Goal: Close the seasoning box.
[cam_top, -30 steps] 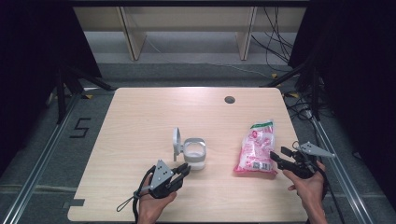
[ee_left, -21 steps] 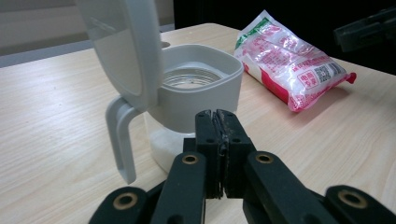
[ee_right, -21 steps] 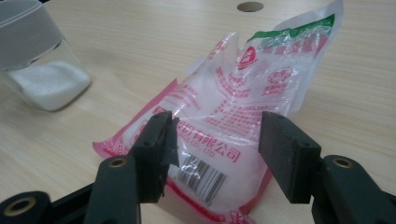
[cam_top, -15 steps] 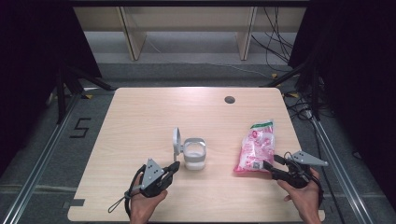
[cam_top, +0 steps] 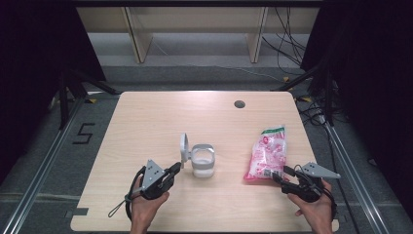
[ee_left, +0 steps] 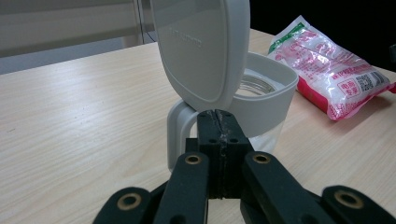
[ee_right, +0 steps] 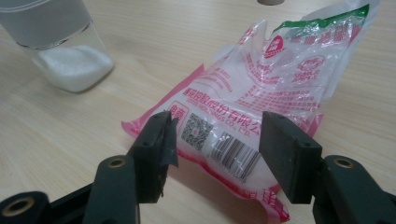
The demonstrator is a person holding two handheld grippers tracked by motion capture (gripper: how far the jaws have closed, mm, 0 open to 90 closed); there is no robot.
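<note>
Left hand-held gripper (ee_left: 219, 135) pressed together near lidded jar (ee_left: 261, 100), right hand-held gripper (ee_right: 215, 154) spread before barcoded pink bag (ee_right: 261, 93)

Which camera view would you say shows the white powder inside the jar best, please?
The right gripper view: the powder lies heaped behind the jar's clear lower wall, close up. The left gripper view looks at the jar past its raised lid, and the grey band hides the contents. The high view shows the jar small, its contents too small to tell.
</note>
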